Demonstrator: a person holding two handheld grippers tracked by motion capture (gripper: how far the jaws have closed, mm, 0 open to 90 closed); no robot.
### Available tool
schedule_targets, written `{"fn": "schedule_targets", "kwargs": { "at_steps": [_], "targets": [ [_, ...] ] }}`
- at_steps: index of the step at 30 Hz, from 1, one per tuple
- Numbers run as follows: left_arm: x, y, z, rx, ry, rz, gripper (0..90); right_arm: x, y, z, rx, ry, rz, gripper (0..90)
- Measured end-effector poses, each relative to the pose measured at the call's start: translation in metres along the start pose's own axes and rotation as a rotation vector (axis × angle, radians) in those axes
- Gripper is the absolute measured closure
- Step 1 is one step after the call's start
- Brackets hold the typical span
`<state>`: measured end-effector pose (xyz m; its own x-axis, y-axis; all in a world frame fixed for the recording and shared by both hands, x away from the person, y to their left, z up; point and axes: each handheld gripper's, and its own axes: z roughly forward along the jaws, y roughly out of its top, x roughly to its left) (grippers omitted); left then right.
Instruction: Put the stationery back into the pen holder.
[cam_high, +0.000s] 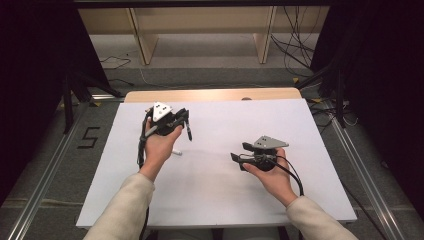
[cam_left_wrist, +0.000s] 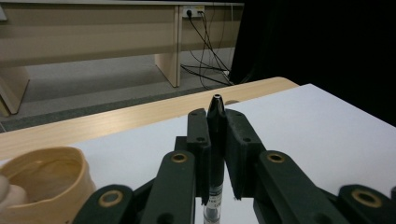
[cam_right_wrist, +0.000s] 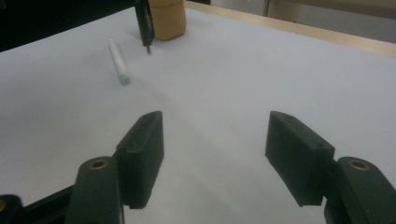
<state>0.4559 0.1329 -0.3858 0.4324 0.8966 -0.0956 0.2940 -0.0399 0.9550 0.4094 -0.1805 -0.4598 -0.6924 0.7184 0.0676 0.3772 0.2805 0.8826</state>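
My left gripper (cam_high: 184, 116) is held above the left part of the white sheet (cam_high: 220, 200), shut on a black pen (cam_high: 189, 131). In the left gripper view the jaws clamp the pen (cam_left_wrist: 215, 186) between them and one end pokes out past the pads. From the right gripper view the pen (cam_right_wrist: 145, 25) hangs tip down just above the sheet. A white stick with a pale blue end (cam_right_wrist: 118, 60) lies flat on the sheet (cam_right_wrist: 280, 70) beside it, and it shows below the left hand as the white stick (cam_high: 176, 152). My right gripper (cam_high: 239, 151) (cam_right_wrist: 215, 140) hovers open and empty at the centre right.
A beige hollow roll (cam_left_wrist: 44, 179) (cam_right_wrist: 168, 18) stands on the sheet close under the left hand. The wooden table edge (cam_high: 210, 94) runs along the far side. Beyond it are wooden furniture legs (cam_high: 147, 40) and cables on the floor (cam_high: 295, 40).
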Motion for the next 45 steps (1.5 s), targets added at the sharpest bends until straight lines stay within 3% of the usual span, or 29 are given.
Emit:
{"fn": "schedule_targets", "kwargs": {
  "at_steps": [17,32,45],
  "targets": [
    [0.039,0.031,0.004,-0.043,0.088,0.022,80.8,-0.003,-0.003,0.001,0.010,-0.009,0.007,37.0],
    [0.071,0.039,0.016,-0.046,0.175,0.044,80.8,-0.004,-0.006,0.003,0.022,-0.011,0.007,36.9],
    [0.088,0.042,0.026,-0.051,0.227,0.036,80.8,-0.005,-0.006,0.002,0.025,-0.015,0.009,36.6]
  ]
}}
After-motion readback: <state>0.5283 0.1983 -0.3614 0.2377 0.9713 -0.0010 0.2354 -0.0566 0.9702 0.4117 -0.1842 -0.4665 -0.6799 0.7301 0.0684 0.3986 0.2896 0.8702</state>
